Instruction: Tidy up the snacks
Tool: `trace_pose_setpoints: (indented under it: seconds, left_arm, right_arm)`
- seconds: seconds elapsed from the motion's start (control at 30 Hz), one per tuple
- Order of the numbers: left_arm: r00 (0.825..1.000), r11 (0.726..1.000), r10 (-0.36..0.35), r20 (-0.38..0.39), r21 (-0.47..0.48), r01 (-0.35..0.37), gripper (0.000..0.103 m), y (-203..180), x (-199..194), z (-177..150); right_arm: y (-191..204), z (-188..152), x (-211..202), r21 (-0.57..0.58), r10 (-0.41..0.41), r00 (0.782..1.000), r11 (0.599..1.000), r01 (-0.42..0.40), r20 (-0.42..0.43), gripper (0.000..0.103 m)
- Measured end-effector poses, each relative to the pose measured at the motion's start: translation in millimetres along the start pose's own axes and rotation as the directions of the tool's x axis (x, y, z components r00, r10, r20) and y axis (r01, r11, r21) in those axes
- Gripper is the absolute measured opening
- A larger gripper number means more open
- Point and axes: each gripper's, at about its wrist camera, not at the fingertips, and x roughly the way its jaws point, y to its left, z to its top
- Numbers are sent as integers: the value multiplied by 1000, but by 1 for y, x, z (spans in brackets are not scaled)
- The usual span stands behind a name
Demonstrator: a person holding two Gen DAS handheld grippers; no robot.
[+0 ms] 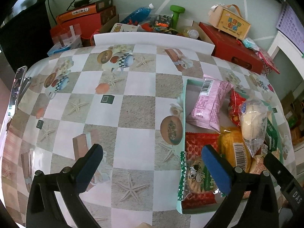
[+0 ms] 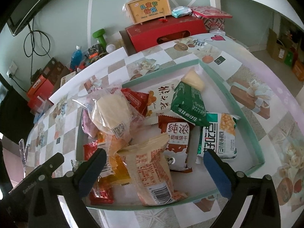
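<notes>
Snacks piled in tray (image 2: 245, 117), nothing held. Right gripper (image 2: 153, 171) spread wide over beige packet (image 2: 150, 172); left gripper (image 1: 152, 169) wide, tray at its right. Drop straight, pinch one packet only.

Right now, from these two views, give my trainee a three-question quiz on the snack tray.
1. True or false: the left gripper holds a snack.
2. Which lies in the tray? A) dumbbell B) pink packet C) blue bottle
3. Fill in: the right gripper hangs open above the ____.

Key:
1. False; its jaws are open over the tablecloth, nothing between them.
2. B, the pink packet.
3. Tray.
</notes>
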Motion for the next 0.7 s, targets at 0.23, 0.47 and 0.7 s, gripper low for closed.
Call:
trace_pose_setpoints:
  seconds: [0.23, 0.47, 0.7]
  left_arm:
    - [1000, 1000, 17, -21, 8, -17, 103, -2, 2, 0]
    - [999, 998, 50, 1, 39, -50, 103, -7, -10, -5]
    - [997, 996, 72, 27, 42, -73, 103, -2, -25, -15]
  right_arm:
    - [1, -2, -2, -10, -1, 1000, 1000, 1, -2, 103]
    - [9, -5, -6, -43, 4, 1000, 999, -4, -8, 103]
    - [19, -10, -16, -66, 5, 1000, 998, -4, 3, 103]
